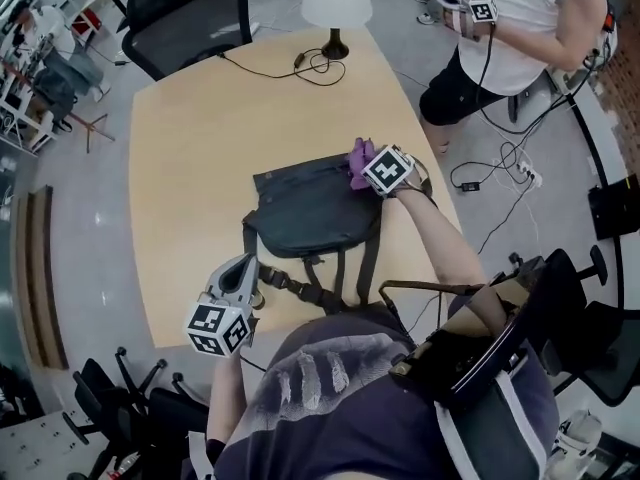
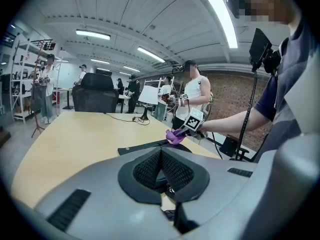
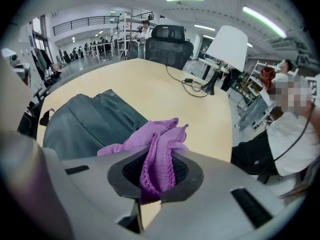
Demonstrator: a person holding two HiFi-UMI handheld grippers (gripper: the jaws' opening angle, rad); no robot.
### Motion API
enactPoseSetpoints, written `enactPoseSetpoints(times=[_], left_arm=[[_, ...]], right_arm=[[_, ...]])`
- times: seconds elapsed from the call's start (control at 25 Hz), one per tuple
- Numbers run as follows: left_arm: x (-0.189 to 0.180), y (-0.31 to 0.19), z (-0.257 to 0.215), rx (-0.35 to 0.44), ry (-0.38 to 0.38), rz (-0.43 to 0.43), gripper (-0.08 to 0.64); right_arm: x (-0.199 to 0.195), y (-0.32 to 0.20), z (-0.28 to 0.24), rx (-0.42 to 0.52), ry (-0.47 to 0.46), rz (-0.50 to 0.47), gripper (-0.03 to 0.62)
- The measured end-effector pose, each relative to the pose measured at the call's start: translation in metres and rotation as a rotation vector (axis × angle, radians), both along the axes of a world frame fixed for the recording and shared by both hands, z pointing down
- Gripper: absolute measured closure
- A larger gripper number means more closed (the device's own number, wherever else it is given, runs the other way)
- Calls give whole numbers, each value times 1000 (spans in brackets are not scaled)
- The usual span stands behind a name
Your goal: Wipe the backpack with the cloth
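A dark grey backpack lies flat on the wooden table, its straps trailing toward the near edge. My right gripper is shut on a purple cloth and holds it at the backpack's far right corner. In the right gripper view the cloth bunches out of the shut right gripper just above the backpack. My left gripper sits by the straps near the table's front edge. In its own view the left gripper is shut with the pads meeting; the backpack and cloth lie beyond.
A white-shaded lamp and its cable stand at the table's far end. A black office chair is behind the far left corner. A person with grippers stands at the upper right. More chairs crowd the lower left.
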State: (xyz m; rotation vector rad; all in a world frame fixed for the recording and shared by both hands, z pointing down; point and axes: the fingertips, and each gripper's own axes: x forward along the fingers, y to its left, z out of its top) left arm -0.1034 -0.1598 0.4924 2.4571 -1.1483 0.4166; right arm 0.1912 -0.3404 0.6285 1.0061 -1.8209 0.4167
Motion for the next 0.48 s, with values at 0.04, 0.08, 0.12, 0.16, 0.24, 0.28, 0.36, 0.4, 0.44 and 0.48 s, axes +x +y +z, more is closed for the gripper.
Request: enactPoseSetpoints(times=[0.04, 0.08, 0.12, 0.16, 0.24, 0.28, 0.36, 0.4, 0.44, 0.48], left_arm=[[-1, 1, 1, -1, 3, -4, 554], [-2, 2, 3, -4, 5, -7, 554], [-2, 2, 4, -6, 7, -9, 554], [-3, 2, 6, -8, 9, -10, 554], [-4, 2, 10, -13, 12, -9, 554], [-4, 1, 11, -15, 13, -5, 554], [-3, -2, 13, -18, 18, 7, 554], [-2, -3, 13, -18, 19, 15, 554], [-1, -4, 13, -17, 20, 22, 554], [0, -4, 12, -15, 20, 28, 554]], right_arm=[[10, -4, -11, 39, 35, 6, 560], [19, -9, -24, 89, 64, 6, 560], [28, -12, -38, 139, 89, 4, 560], [35, -14, -51, 178, 113, 4, 560], [45, -10, -64, 217, 150, 3, 560], [45, -4, -62, 211, 158, 0, 560], [36, 10, -44, 161, 134, -5, 560], [27, 17, -32, 133, 106, -7, 560], [17, 25, -20, 108, 72, -7, 560], [8, 33, -9, 85, 34, 0, 560]])
